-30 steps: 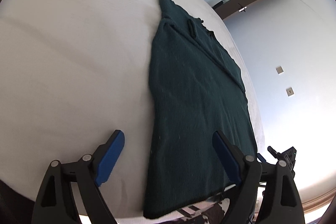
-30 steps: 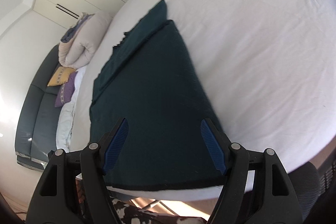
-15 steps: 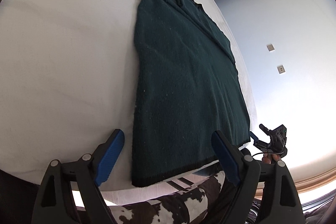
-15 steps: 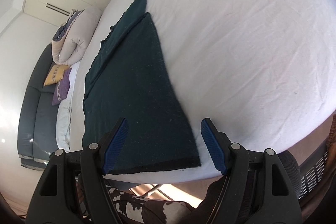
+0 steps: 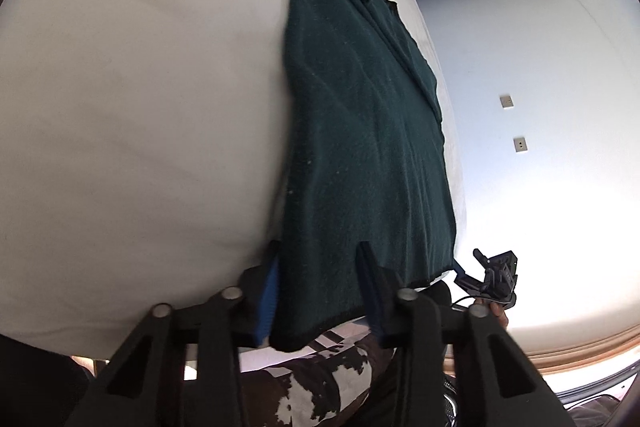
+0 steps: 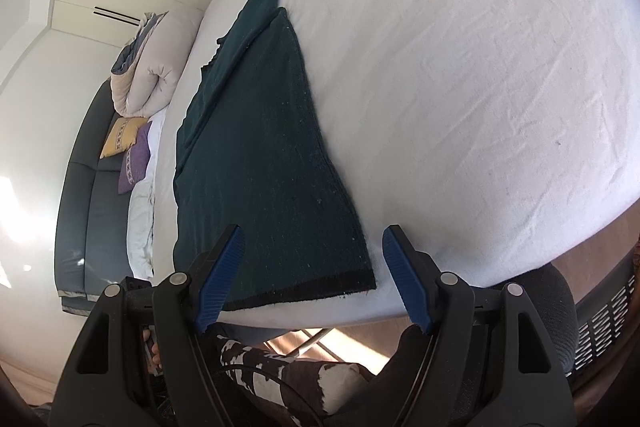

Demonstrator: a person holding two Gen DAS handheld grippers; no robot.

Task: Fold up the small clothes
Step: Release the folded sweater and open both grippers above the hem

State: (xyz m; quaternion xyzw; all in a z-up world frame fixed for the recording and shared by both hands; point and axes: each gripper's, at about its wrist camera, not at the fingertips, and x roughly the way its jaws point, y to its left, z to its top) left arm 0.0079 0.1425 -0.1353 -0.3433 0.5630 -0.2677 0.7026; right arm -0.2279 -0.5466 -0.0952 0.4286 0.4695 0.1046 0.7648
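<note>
So the big change from half a second ago: the left hand-held gripper (image 5: 318, 291) was spread wide and hovering short of the hem, and now its 2 fingers have come in much narrower around the near-left corner of the dark green garment (image 5: 360, 131). The cloth sits between the blue pads and looks bunched up there, so I'd call it a pinch on that corner, though the contact itself is partly hidden by the fabric. My read is the next fold is about to start from that corner.

The right hand-held gripper (image 6: 310, 277) hasn't really done anything; it's wide apart like before, holding nothing, straddling the near-right corner of the garment (image 6: 260, 163) without touching it that I can tell.

The garment lies flat on the white bed (image 6: 460, 87), long and narrow, already folded in along its length, with its near hem right at the bed's front edge. That edge is the thing to watch, since the left corner hangs just past it.

Room-wise, there's lots of bare sheet to the right of the garment and beyond its far end, so lifting the hem forward over the garment looks unobstructed. Left of the garment, past the bed edge, there's a rolled duvet (image 6: 152, 63) on a dark sofa (image 6: 88, 207), well apart.
</note>
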